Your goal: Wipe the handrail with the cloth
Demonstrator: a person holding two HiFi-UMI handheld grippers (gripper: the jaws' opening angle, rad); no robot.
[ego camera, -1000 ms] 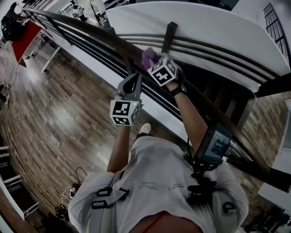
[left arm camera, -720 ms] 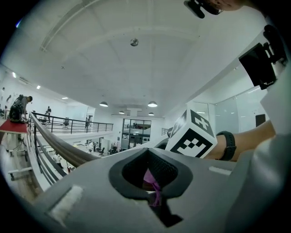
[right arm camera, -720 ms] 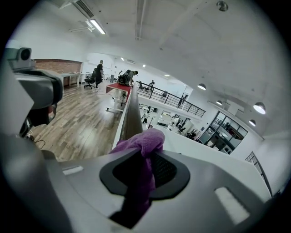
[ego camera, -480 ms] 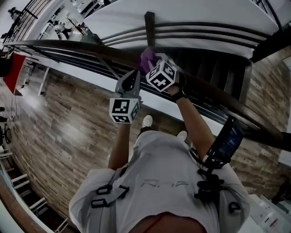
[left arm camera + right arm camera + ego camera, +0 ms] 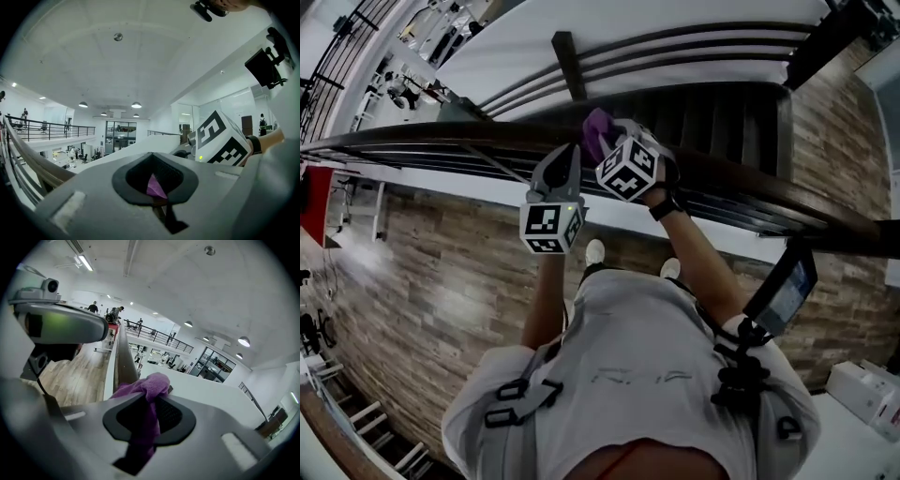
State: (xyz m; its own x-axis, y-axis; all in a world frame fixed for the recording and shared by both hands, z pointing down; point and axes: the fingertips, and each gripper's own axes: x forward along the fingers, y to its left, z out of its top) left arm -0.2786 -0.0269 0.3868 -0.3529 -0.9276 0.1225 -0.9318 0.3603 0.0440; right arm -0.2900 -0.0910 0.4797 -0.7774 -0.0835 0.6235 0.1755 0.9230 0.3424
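Head view: right gripper (image 5: 611,141) clamps cloth (image 5: 594,127) on handrail (image 5: 441,139), left gripper (image 5: 566,156) jaws together; wiping looks partway.

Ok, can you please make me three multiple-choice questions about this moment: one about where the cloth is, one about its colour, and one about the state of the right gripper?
1. Where is the cloth?
A. on the floor
B. on the handrail
C. over the person's shoulder

2. What colour is the cloth?
A. yellow
B. white
C. purple

3. What is the state of the right gripper?
A. shut on the cloth
B. open and empty
C. shut on a bottle

Answers:
1 B: the head view shows it on top of the dark rail.
2 C: the head view and the right gripper view both show it purple.
3 A: the right gripper view shows the cloth pinched between its jaws.
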